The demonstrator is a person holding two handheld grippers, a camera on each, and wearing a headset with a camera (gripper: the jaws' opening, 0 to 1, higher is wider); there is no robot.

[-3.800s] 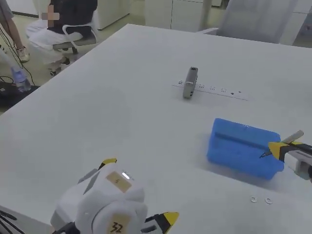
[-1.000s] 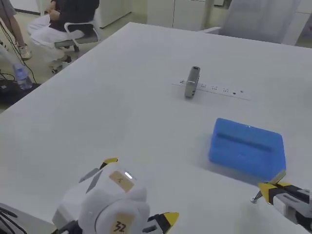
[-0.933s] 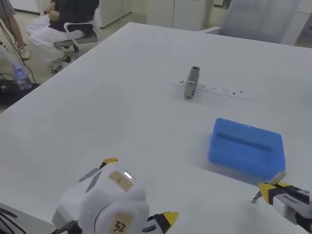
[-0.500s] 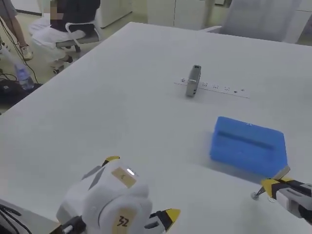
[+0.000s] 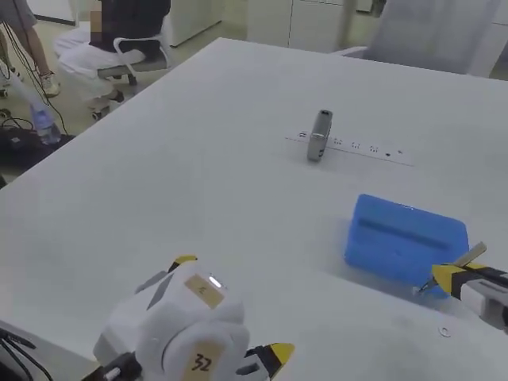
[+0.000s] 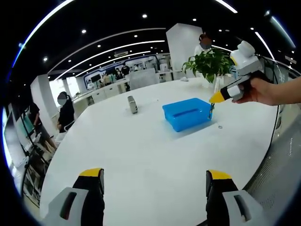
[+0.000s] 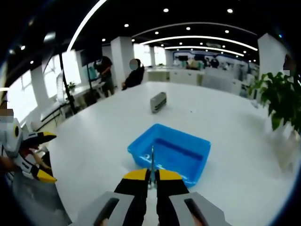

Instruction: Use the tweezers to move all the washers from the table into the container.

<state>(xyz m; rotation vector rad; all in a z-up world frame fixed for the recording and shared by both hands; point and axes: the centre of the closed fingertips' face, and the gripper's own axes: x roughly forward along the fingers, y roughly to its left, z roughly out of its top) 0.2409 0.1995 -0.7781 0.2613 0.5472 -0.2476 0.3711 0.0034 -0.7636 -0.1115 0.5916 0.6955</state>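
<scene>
Further back, a grey device [image 5: 319, 136] sits beyond the container [image 5: 406, 240].

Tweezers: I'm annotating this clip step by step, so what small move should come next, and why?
Probably ease the right gripper forward until the tweezers clear the near wall of the blue container, then loosen. Their tips hang at that edge; whether they pinch anything is too small to tell. One washer lies on the table.
</scene>
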